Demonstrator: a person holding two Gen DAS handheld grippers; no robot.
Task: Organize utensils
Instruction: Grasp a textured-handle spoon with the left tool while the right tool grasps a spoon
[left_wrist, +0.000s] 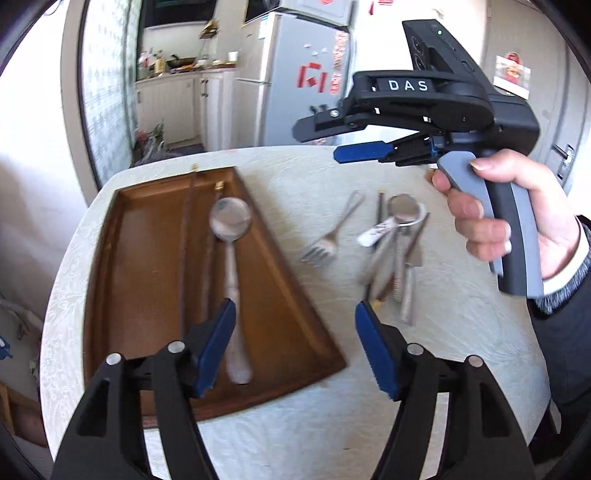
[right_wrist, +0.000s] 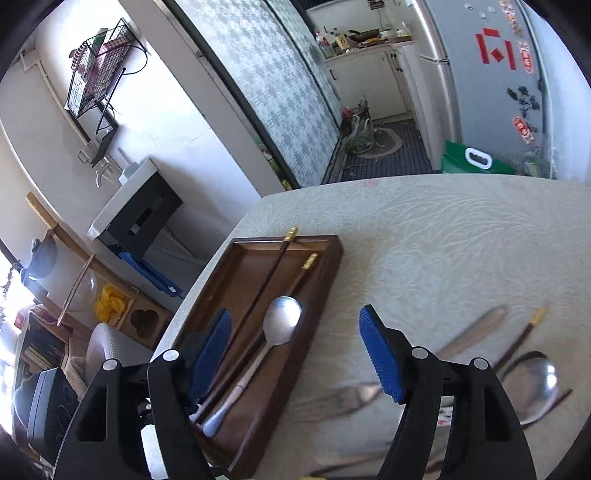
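Observation:
A brown wooden tray (left_wrist: 147, 258) (right_wrist: 325, 266) lies on the table and holds a metal spoon (left_wrist: 231, 236) (right_wrist: 275, 332) and a pair of dark chopsticks (left_wrist: 186, 236) (right_wrist: 266, 284). Right of the tray lie a fork (left_wrist: 325, 240) (right_wrist: 343, 398) and a pile of utensils (left_wrist: 395, 243) with a big spoon (right_wrist: 535, 387) on top. My left gripper (left_wrist: 295, 350) is open and empty above the tray's near right edge. My right gripper (right_wrist: 295, 354) is open and empty, held above the table; the left wrist view shows it (left_wrist: 332, 144) high over the far side.
The table has a pale patterned cloth (left_wrist: 369, 406) (right_wrist: 424, 240). Beyond its far edge are a grey fridge (left_wrist: 295, 81), kitchen cabinets (left_wrist: 173, 103) and a green bag (right_wrist: 476, 162) on the floor. Left of the table stand a black box (right_wrist: 140, 218) and clutter.

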